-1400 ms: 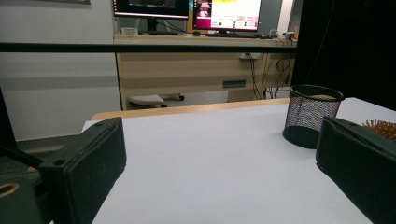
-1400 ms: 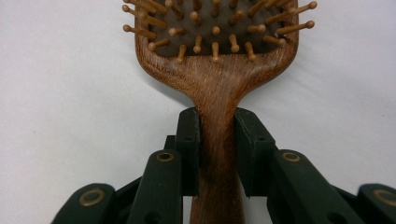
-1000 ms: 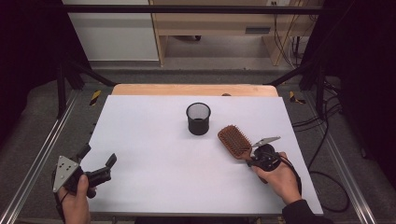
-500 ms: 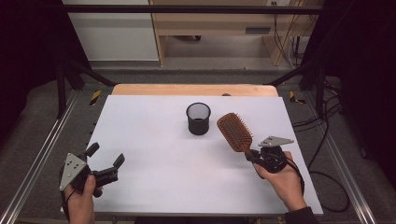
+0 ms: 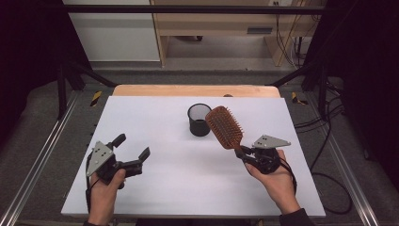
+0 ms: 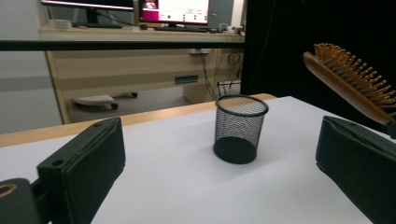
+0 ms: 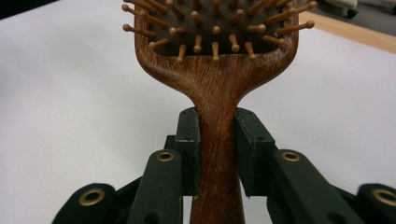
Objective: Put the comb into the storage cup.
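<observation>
A wooden paddle hairbrush (image 5: pixel 225 127) is lifted off the white table, bristles facing right, its head beside the black mesh cup (image 5: pixel 199 119). My right gripper (image 5: pixel 243 153) is shut on its handle; in the right gripper view both pads clamp the brush's wooden handle (image 7: pixel 216 154) just below the head. My left gripper (image 5: pixel 131 148) hovers at the table's left front, open with nothing between its jaws. In the left gripper view the mesh cup (image 6: pixel 239 128) stands upright ahead and the hairbrush (image 6: pixel 352 81) shows at the upper right.
The white table top (image 5: pixel 155 188) ends in a wooden strip (image 5: pixel 188 90) at the far edge. Metal rails (image 5: pixel 42 155) run along both sides. Beyond the table stand a wooden desk (image 6: pixel 140 65) and monitors (image 6: pixel 177 9). Cables (image 5: pixel 324 141) lie at the right.
My right gripper has raised the hairbrush off the table and toward the cup. My left gripper has moved right and inward over the table, staying open.
</observation>
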`<state>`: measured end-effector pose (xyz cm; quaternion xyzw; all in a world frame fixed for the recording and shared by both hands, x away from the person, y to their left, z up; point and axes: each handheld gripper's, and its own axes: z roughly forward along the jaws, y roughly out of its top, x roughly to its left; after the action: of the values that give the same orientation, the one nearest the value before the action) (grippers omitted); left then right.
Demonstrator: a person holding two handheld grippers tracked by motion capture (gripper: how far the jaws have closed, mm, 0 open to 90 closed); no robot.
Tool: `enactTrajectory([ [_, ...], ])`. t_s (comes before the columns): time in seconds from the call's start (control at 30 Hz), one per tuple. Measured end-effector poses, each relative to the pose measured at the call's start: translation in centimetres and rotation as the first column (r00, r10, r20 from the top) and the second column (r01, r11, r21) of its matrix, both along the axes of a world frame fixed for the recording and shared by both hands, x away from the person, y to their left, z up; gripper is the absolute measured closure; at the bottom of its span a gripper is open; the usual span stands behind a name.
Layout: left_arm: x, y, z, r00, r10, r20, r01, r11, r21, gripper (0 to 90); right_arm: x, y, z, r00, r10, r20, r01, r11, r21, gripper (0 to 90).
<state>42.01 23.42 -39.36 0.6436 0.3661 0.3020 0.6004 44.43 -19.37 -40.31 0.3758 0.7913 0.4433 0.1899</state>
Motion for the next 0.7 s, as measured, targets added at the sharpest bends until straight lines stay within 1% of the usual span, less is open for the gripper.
enactTrajectory([
  [0.07,0.5,-0.8,0.2,0.9998,-0.017,-0.006,0.017,0.9997,-0.018,2.1,0.0,0.4,0.2,0.9998,0.007,0.016,-0.008,1.000,0.014,73.1],
  [0.13,1.0,-1.7,0.4,0.9991,-0.041,-0.007,0.041,0.9990,-0.015,2.2,0.0,0.9,0.4,0.9995,0.015,0.029,-0.016,0.999,0.028,73.1],
  [0.2,1.3,-2.6,0.4,0.9979,-0.064,-0.012,0.064,0.9974,-0.032,2.3,0.0,1.5,0.6,0.9987,0.026,0.044,-0.028,0.999,0.037,73.1],
  [0.3,1.1,-3.5,0.2,0.9952,-0.094,-0.025,0.093,0.9942,-0.055,2.4,0.0,2.6,0.7,0.9971,0.046,0.060,-0.049,0.998,0.046,73.1],
  [0.33,0.9,-3.7,0.2,0.9938,-0.107,-0.030,0.105,0.9934,-0.046,2.3,-0.1,2.9,0.7,0.9964,0.051,0.068,-0.054,0.997,0.046,73.1],
  [0.37,0.8,-3.8,0.2,0.9935,-0.110,-0.029,0.109,0.9932,-0.041,2.3,-0.1,3.3,0.7,0.9954,0.062,0.073,-0.066,0.996,0.054,73.1],
  [0.43,0.4,-3.9,0.3,0.9927,-0.118,-0.025,0.116,0.9916,-0.058,2.3,-0.2,3.8,0.7,0.9940,0.072,0.082,-0.077,0.996,0.055,73.1],
  [0.5,0.2,-4.0,0.4,0.9917,-0.126,-0.025,0.124,0.9903,-0.062,2.1,-0.4,4.4,0.7,0.9925,0.081,0.092,-0.087,0.994,0.059,73.1],
  [0.63,0.3,-4.1,0.3,0.9906,-0.131,-0.040,0.127,0.9882,-0.085,2.0,-0.7,5.4,0.4,0.9895,0.105,0.100,-0.111,0.992,0.062,73.1],
  [0.7,0.3,-4.2,0.3,0.9905,-0.130,-0.044,0.126,0.9886,-0.081,1.9,-0.7,6.1,0.3,0.9877,0.118,0.102,-0.125,0.990,0.059,73.1],
])
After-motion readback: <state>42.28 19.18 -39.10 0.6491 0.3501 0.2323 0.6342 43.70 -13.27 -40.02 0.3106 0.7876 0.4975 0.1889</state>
